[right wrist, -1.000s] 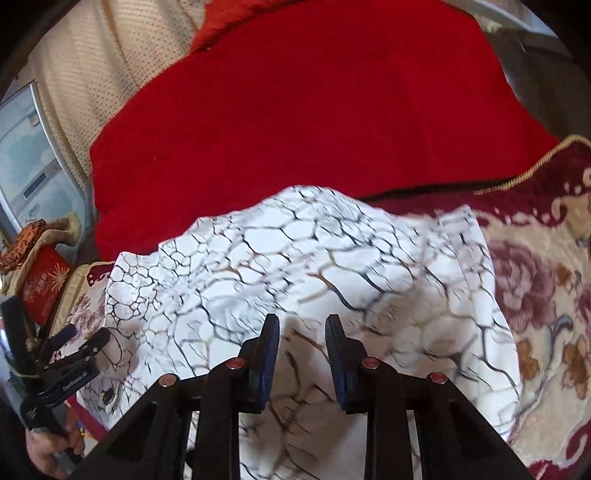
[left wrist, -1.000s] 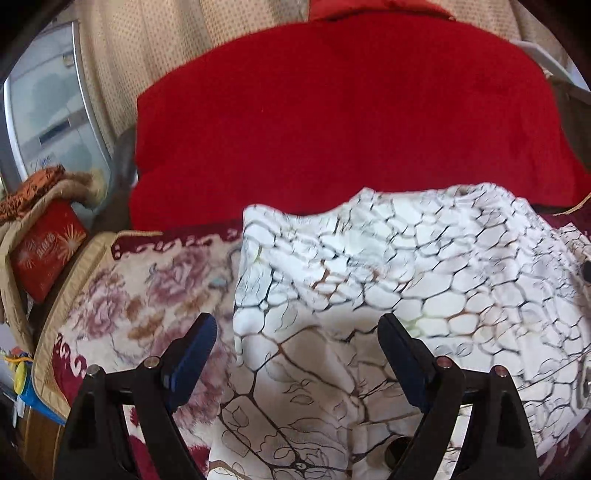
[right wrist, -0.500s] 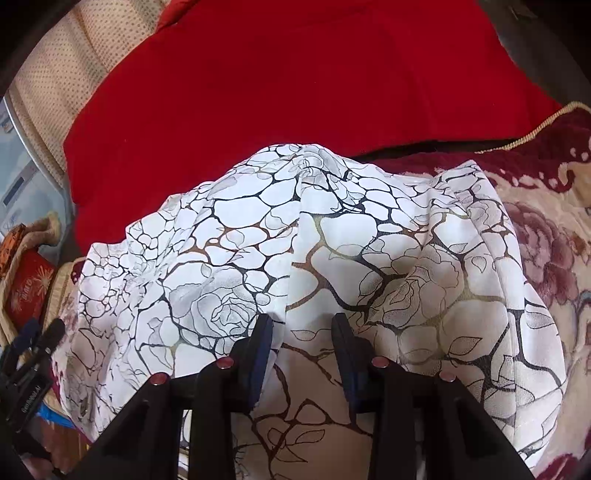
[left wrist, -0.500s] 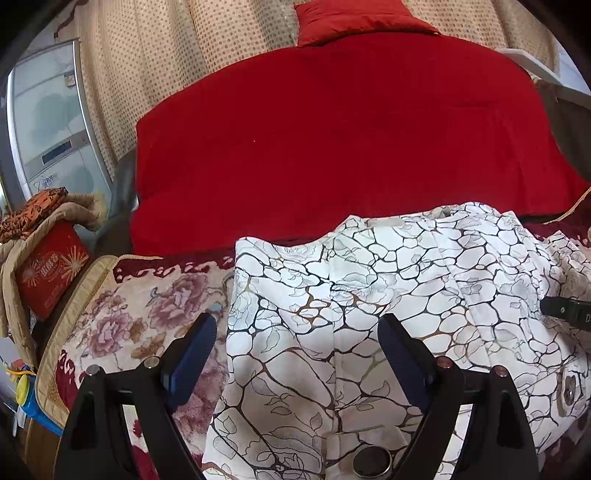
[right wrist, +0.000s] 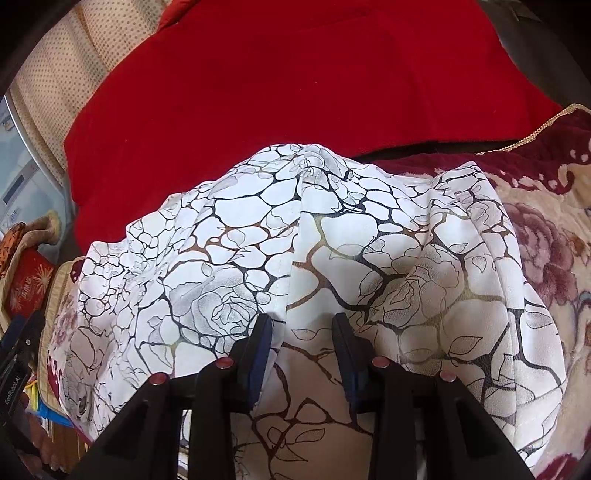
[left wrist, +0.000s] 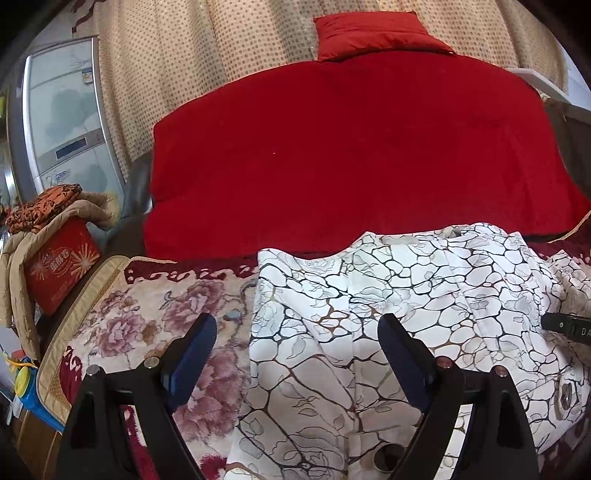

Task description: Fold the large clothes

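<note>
A white garment (left wrist: 406, 288) printed with black cracked lines and roses lies spread on a floral blanket (left wrist: 147, 302). My left gripper (left wrist: 295, 325) is open wide above the garment's left edge, one finger over the blanket and the other over the cloth, holding nothing. In the right wrist view the same garment (right wrist: 332, 240) bulges in soft folds. My right gripper (right wrist: 302, 323) hovers low over its middle seam with the jaws partly apart; the cloth lies below the pads and is not pinched. The right gripper's tip (left wrist: 565, 326) shows at the left view's right edge.
A thick red quilt (left wrist: 351, 147) fills the bed behind the garment, with a red pillow (left wrist: 373, 35) against a dotted curtain. At the left stand a red box (left wrist: 59, 266) under folded cloths and a grey cabinet (left wrist: 62, 122). The blanket (right wrist: 546, 240) continues to the right.
The garment has sunk from a raised hump to lie flatter on the blanket. My right gripper's jaws have widened and it has dropped closer to the cloth. The left view has tilted up.
</note>
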Tool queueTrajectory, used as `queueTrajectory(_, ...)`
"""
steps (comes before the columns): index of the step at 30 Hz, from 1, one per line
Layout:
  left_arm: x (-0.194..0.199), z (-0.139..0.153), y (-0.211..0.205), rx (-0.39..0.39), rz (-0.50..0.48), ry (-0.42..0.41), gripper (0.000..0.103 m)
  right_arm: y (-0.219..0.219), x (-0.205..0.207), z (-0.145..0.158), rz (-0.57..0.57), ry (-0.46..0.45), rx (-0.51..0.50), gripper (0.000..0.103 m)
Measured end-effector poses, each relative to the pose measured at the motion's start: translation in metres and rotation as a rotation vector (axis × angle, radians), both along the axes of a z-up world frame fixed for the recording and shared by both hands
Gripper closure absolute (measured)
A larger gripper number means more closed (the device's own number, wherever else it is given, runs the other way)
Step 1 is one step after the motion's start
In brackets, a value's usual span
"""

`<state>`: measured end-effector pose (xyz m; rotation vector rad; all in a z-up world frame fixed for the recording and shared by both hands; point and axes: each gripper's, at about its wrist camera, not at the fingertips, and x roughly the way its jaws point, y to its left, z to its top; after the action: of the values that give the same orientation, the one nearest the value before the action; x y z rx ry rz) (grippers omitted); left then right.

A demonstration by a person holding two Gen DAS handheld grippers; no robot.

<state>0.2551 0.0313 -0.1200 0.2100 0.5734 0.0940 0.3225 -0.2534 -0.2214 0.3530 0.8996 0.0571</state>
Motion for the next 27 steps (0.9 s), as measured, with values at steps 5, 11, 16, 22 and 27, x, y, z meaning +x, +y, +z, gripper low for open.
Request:
queueTrajectory(5,-0.001,0.001,0.007,-0.007,0.014,-0.004,0.013,0.0,0.0,0.0,0.001,0.0,-0.001,0.065)
queueTrajectory(11,-0.001,0.002,0.013,-0.015,0.025,-0.01,0.013,0.0,0.0,0.0,0.002,0.0,-0.003,0.065)
queueTrajectory(16,-0.002,0.004,0.016,-0.03,0.028,-0.016,0.013,0.0,0.0,0.0,0.002,-0.001,-0.003,0.065)
queueTrajectory(22,-0.004,0.006,0.017,-0.03,0.031,-0.023,0.013,0.0,0.0,0.0,0.0,-0.001,-0.004,0.064)
queueTrajectory(27,-0.004,0.006,0.018,-0.03,0.034,-0.021,0.013,0.0,0.0,0.0,-0.001,-0.001,-0.004,0.064)
